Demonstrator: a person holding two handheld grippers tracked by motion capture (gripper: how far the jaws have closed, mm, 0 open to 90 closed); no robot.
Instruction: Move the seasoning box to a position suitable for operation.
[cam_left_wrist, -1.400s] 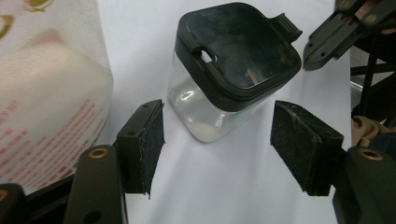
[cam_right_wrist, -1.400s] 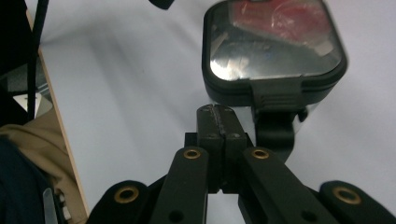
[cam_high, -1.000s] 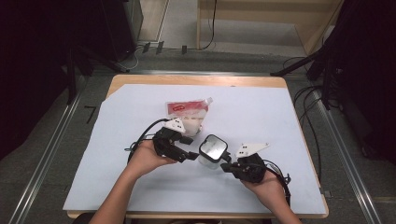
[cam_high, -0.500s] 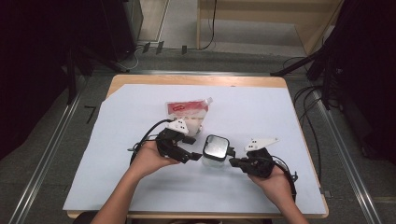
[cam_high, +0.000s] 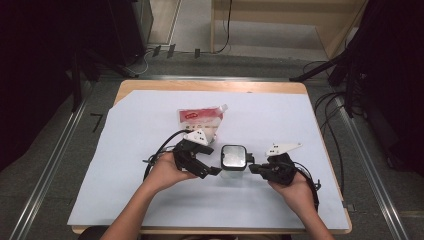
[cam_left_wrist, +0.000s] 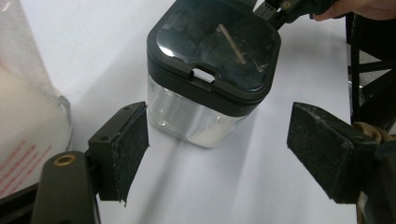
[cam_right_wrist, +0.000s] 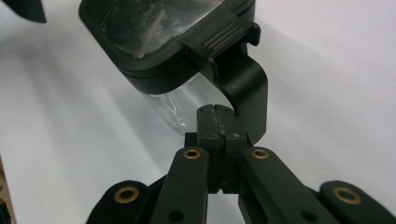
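Observation:
A clear square jar with a black lid (cam_high: 234, 158) stands on the white sheet between my two grippers. My left gripper (cam_high: 212, 161) is at the jar's left side. In the left gripper view its jaws have just been opening. They stand wide apart (cam_left_wrist: 219, 140), with the jar (cam_left_wrist: 210, 70) just ahead between them and neither pad pressing on it. My right gripper (cam_high: 252, 169) is at the jar's right side. In the right gripper view its jaws are shut (cam_right_wrist: 215, 112), pad against pad, with the tips right beside the lid's curved black handle (cam_right_wrist: 247, 88).
A red and white pouch (cam_high: 200, 117) lies flat behind the left gripper and appears at the left edge of the left gripper view as the pouch (cam_left_wrist: 23, 116). The white sheet (cam_high: 150, 200) covers most of the wooden table. Cables trail from both grippers.
The left gripper's jaws have spread apart from the jar. My right hand has shifted to the right, and the jar has moved a little right with it.

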